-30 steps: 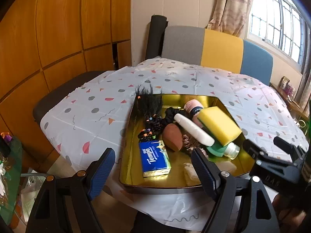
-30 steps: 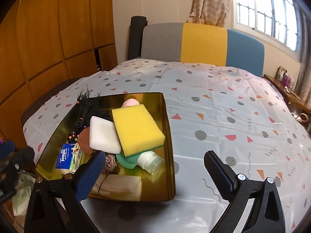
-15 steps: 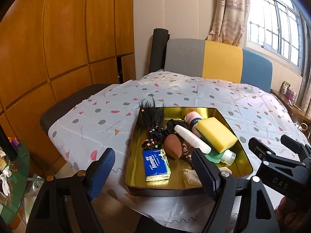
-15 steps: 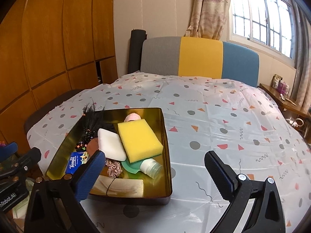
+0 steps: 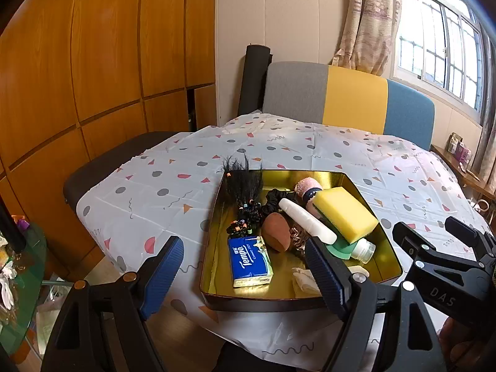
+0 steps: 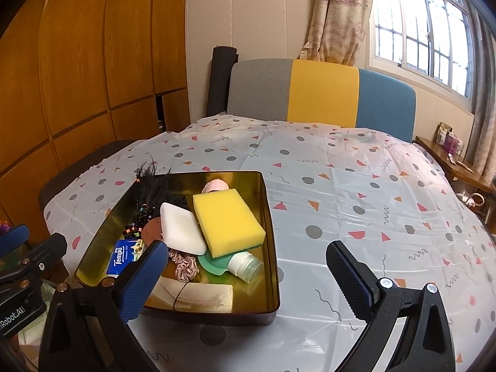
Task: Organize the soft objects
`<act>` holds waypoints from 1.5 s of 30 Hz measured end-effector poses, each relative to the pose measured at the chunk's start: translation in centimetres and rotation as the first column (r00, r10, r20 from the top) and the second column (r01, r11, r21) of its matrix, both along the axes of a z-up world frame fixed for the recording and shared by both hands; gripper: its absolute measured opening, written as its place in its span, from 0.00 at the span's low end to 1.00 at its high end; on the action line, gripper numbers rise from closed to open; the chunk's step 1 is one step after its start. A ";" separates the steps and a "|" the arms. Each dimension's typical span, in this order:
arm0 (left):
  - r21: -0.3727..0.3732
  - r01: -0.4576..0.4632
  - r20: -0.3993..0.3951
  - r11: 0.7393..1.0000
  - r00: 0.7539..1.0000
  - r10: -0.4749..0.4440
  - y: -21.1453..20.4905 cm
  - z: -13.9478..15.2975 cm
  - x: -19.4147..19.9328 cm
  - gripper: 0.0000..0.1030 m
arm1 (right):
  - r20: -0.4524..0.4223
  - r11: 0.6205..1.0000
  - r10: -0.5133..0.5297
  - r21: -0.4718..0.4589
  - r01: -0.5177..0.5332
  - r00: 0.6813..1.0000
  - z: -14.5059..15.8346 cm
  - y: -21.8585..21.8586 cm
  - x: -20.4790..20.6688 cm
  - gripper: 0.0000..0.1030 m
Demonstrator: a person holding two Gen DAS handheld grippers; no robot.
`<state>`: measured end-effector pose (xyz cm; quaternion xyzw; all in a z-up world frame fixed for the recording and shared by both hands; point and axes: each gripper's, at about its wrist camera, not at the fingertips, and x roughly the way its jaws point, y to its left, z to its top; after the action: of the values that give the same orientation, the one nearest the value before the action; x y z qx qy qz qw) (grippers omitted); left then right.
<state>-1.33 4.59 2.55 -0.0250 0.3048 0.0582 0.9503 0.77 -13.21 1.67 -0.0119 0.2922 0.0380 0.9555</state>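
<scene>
We see the yellow sponge lying atop the heap in the gold tray, long axis running from the near right corner toward the far left; since a second ago both cameras have drawn back and up, so nothing is gripped yet; our left gripper and right gripper both gape wide and empty above the tablecloth.

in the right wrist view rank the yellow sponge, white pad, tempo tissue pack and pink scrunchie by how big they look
1. Yellow sponge, clearly largest.
2. White pad.
3. Tissue pack and pink scrunchie: both look small and alike; the gripper finger hides part of each, so no ranking between them.
</scene>
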 end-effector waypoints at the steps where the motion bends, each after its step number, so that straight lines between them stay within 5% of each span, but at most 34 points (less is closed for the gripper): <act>1: -0.002 0.000 -0.001 1.000 1.000 0.000 0.1 0.0 0.0 0.80 | -0.001 1.000 0.001 0.001 -0.001 1.000 0.0 0.0 0.0 1.00; 45: 0.009 -0.012 -0.025 1.000 1.000 0.012 -0.6 -0.2 0.3 0.80 | -0.015 1.000 -0.001 0.002 0.001 1.000 -0.5 0.1 0.1 1.00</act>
<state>-1.06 3.98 2.32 -0.0217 0.3161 0.0656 0.9462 0.89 -13.08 1.16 -0.0106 0.2991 0.0376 0.9534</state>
